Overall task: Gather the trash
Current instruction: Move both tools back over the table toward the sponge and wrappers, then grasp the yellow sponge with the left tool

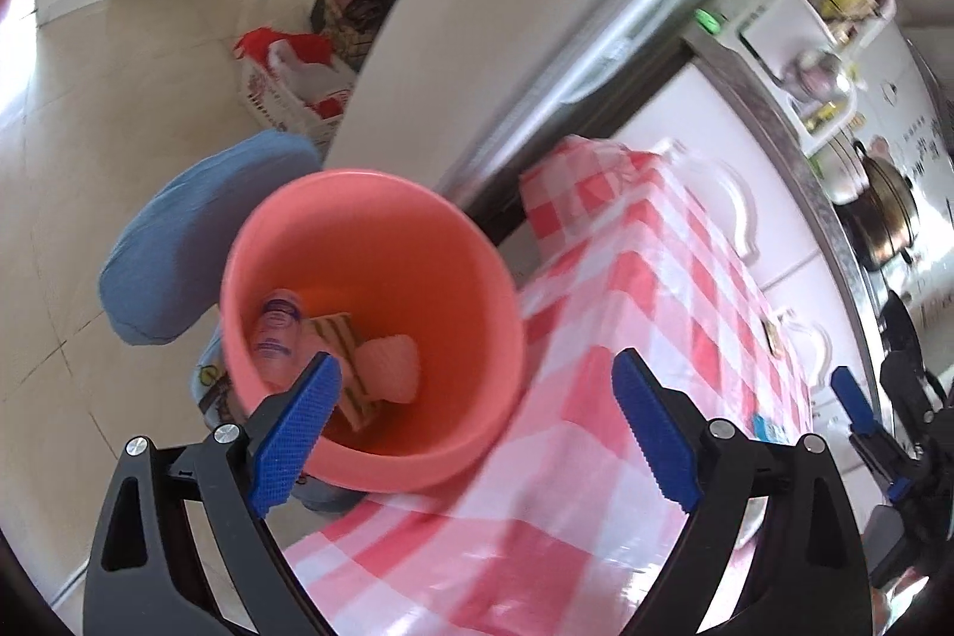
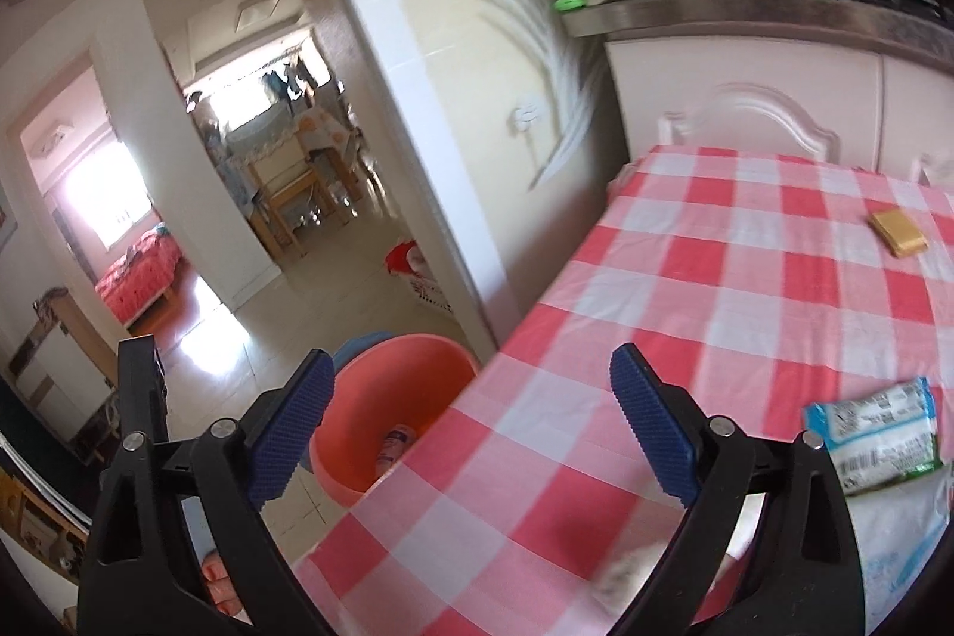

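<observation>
Both tools, left [image 1: 477, 427] and right [image 2: 471, 421], stood spread and empty. The wrapper [image 2: 873, 433] lay near the tabletop [image 2: 685, 278] edge; a clumsy pinch could knock it past the bin [image 2: 387, 397].

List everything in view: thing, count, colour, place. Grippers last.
bin: 1, salmon pink, on the floor beside the table edge
bottle: 1, clear with a purple label, inside the bin
striped packet: 1, tan and brown, inside the bin
pale wad: 1, whitish pink, inside the bin; what it is, unclear
tablecloth: 1, red and white check, covering the table
gold packet: 1, gold, far side of the table
wrapper: 1, blue, white and green, near right of the table
stool: 1, blue, behind the bin
cabinet: 1, white, behind the table
left gripper: 1, black with blue pads, open, empty
right gripper: 1, black with blue pads, open, empty
</observation>
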A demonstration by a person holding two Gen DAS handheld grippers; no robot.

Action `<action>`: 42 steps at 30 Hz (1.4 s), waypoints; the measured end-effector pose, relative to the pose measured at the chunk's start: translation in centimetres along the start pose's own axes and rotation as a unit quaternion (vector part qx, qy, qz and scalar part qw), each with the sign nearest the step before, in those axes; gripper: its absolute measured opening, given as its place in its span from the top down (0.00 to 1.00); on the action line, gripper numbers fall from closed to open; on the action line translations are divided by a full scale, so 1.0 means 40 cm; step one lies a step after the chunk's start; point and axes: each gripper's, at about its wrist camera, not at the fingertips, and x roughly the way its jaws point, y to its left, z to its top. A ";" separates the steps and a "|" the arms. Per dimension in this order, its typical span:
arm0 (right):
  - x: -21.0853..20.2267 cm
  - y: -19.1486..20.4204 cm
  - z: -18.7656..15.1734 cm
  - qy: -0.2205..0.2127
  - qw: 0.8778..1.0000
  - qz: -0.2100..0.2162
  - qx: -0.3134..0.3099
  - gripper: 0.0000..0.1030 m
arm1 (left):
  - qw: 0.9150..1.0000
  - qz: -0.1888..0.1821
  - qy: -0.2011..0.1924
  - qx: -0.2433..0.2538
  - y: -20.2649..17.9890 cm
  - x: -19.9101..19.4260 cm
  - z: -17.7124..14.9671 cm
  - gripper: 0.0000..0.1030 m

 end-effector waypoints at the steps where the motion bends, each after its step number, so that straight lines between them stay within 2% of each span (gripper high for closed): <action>1: -0.012 -0.022 -0.003 -0.003 1.000 0.001 0.011 0.09 | 1.000 -0.003 0.003 0.005 -0.021 -0.001 -0.004 0.11; 7: -0.088 -0.116 -0.026 -0.021 0.998 -0.006 0.057 0.08 | 0.999 -0.016 0.014 0.043 -0.122 -0.005 -0.031 0.11; 15: -0.158 -0.194 -0.052 -0.041 0.996 -0.007 0.079 0.08 | 0.996 -0.030 0.031 0.080 -0.235 -0.003 -0.082 0.11; 19: -0.191 -0.239 -0.060 -0.054 0.995 -0.017 0.083 0.08 | 0.994 -0.035 0.043 0.099 -0.294 0.005 -0.109 0.11; 28: -0.281 -0.378 -0.065 -0.084 0.987 -0.028 0.134 0.08 | 0.986 -0.045 0.064 0.146 -0.413 0.017 -0.165 0.11; 42: -0.409 -0.580 -0.077 -0.136 0.968 -0.097 0.188 0.08 | 0.970 -0.061 0.087 0.219 -0.599 0.042 -0.245 0.11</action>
